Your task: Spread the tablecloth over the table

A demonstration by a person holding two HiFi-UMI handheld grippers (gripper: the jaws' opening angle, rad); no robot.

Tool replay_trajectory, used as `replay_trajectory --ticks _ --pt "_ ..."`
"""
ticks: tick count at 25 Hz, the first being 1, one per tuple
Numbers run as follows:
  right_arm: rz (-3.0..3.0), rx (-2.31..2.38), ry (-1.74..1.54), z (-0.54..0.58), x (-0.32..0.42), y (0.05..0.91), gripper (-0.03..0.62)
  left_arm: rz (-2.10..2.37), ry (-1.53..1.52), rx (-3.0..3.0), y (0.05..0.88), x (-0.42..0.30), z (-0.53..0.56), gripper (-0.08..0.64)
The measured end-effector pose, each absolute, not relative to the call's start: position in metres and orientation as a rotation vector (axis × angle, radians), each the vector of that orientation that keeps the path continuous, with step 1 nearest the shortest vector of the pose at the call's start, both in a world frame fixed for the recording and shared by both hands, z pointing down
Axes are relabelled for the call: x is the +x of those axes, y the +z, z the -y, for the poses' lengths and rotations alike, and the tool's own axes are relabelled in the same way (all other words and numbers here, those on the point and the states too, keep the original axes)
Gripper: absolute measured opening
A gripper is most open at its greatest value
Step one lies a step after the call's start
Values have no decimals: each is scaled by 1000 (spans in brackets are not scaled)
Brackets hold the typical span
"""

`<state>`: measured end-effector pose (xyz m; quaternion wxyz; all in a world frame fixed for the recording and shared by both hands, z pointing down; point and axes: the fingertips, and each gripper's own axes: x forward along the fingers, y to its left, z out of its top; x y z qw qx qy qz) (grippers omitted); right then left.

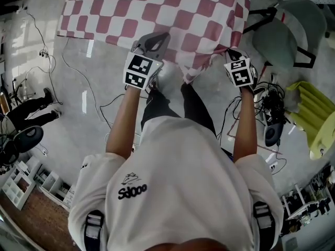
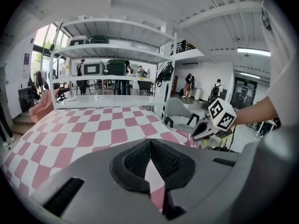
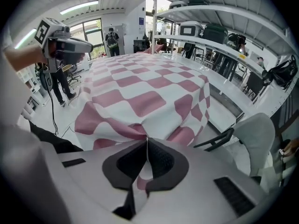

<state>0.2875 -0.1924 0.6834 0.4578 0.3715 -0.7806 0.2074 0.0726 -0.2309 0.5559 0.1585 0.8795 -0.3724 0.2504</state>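
you're nearly done: tablecloth (image 1: 157, 9) lies spread ahead, left gripper (image 2: 150, 169) and right gripper (image 3: 146, 164) each clamped on its bunched near edge, not yet dropped.

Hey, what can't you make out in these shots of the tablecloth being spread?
Table: covered by the tablecloth in every view.
Cloth's far edge: cut off at the head view's top.
Shelf items, left gripper view: too small to identify.
Background people, left gripper view: too small.
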Motion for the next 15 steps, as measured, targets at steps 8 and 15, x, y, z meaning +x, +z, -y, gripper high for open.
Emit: replay_trajectory --ticks 8,15 --pt "1862 1008 600 179 295 695 59 1011 738 2526 562 65 222 28" --pt "1845 1070 637 162 285 685 120 960 743 2545 561 56 217 28"
